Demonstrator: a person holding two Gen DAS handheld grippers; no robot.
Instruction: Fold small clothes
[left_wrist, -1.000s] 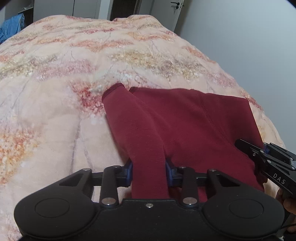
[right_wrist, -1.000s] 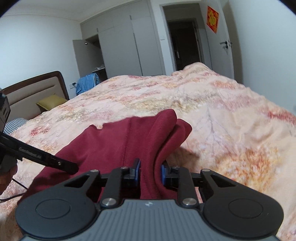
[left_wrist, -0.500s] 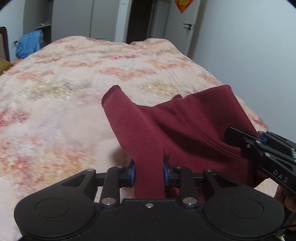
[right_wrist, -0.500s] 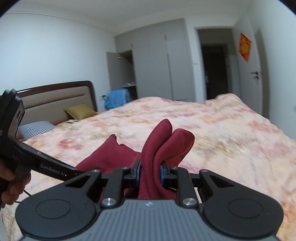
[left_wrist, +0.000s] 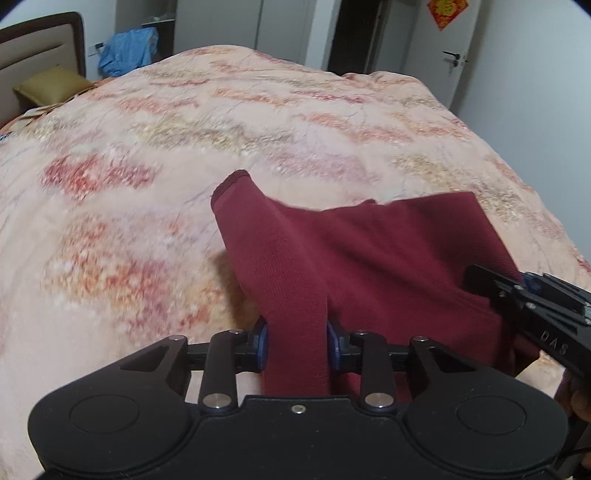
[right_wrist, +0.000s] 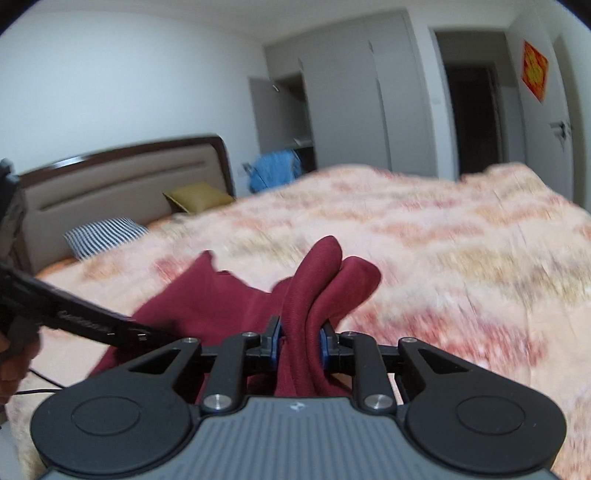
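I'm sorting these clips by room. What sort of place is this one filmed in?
Most likely a bedroom in a home. A wide bed with a floral quilt fills the view, a padded headboard with pillows stands at its end, and tall built-in wardrobes line the far wall beside a doorway.

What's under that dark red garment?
The garment hangs over the floral bedspread, held up by the left gripper and right gripper. The patch of bedspread directly beneath it is hidden.
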